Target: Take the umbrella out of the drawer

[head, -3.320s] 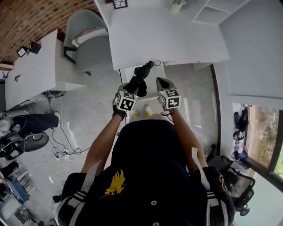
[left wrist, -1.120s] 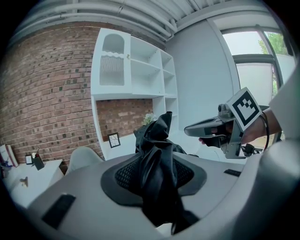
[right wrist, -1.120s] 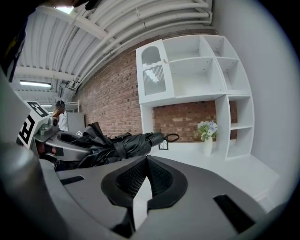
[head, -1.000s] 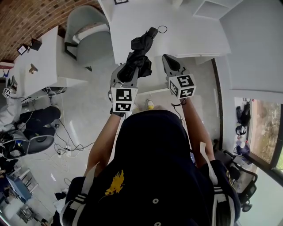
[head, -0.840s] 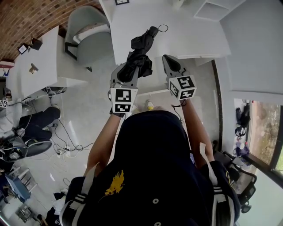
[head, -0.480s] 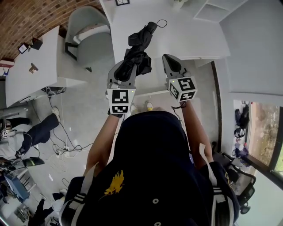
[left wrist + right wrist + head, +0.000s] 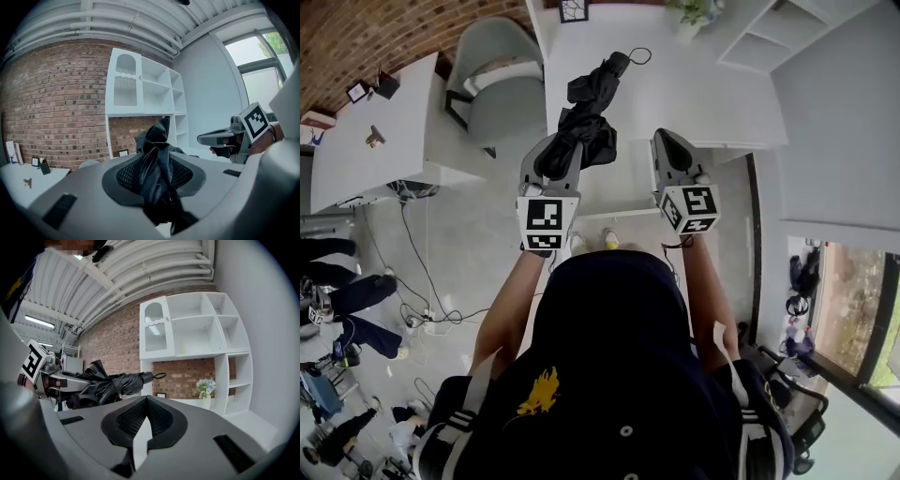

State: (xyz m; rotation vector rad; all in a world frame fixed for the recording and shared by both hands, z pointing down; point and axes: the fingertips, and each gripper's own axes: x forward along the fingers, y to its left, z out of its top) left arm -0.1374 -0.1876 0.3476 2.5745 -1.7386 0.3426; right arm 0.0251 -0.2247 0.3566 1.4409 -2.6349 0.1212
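A black folded umbrella (image 7: 586, 103) sticks out forward from my left gripper (image 7: 569, 145), which is shut on its bunched fabric. Its handle end with a wrist loop (image 7: 621, 63) reaches over the white desk (image 7: 694, 94). In the left gripper view the umbrella (image 7: 157, 161) fills the gap between the jaws. My right gripper (image 7: 667, 148) is beside it at the same height, shut and holding nothing; its pads meet in the right gripper view (image 7: 146, 401), where the umbrella (image 7: 110, 384) shows at left. The white drawer (image 7: 619, 187) lies below both grippers.
A grey chair (image 7: 497, 75) stands left of the desk, with a second white table (image 7: 375, 141) beyond it. A potted plant (image 7: 694, 11) and a white shelf unit (image 7: 759, 37) sit at the desk's far side. Cables (image 7: 427, 291) trail on the floor at left.
Both grippers have risen. The left one has carried the umbrella up from the drawer and forward, so its handle now hangs over the desk top. The right gripper stayed shut.
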